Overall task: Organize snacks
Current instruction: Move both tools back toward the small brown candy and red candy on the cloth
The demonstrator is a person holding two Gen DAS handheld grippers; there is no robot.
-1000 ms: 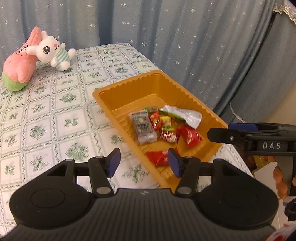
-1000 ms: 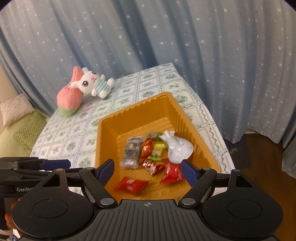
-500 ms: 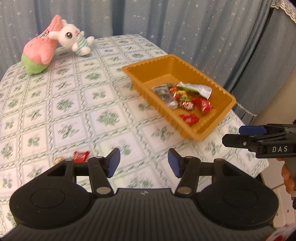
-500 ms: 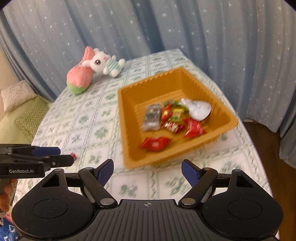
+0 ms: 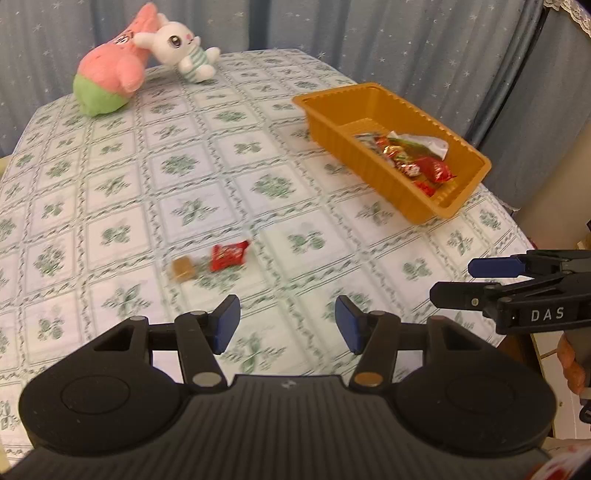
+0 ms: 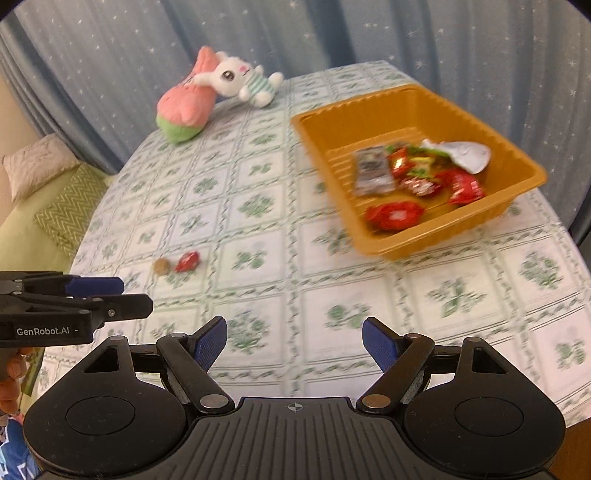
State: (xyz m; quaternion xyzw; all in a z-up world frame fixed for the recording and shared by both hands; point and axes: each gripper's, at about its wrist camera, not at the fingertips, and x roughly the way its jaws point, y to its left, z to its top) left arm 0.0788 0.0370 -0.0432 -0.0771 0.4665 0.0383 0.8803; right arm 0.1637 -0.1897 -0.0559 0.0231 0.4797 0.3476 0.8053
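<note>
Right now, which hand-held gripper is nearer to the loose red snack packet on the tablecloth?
Left. The left hand-held gripper is open just short of the red snack packet, which lies ahead and slightly to its left. The right hand-held gripper is farther off, with the packet well off to its left.

Soft, even indoor light falls on the table (image 5: 110, 177) — bright enough, with faint shadows only and no clear source. Motion blur smears the tablecloth print near its front edge and the orange tray (image 6: 373, 122) with its wrappers in the right wrist view. Fisheye distortion bows the table's edges and the curtain (image 6: 369, 33) folds — corners go dark.
</note>
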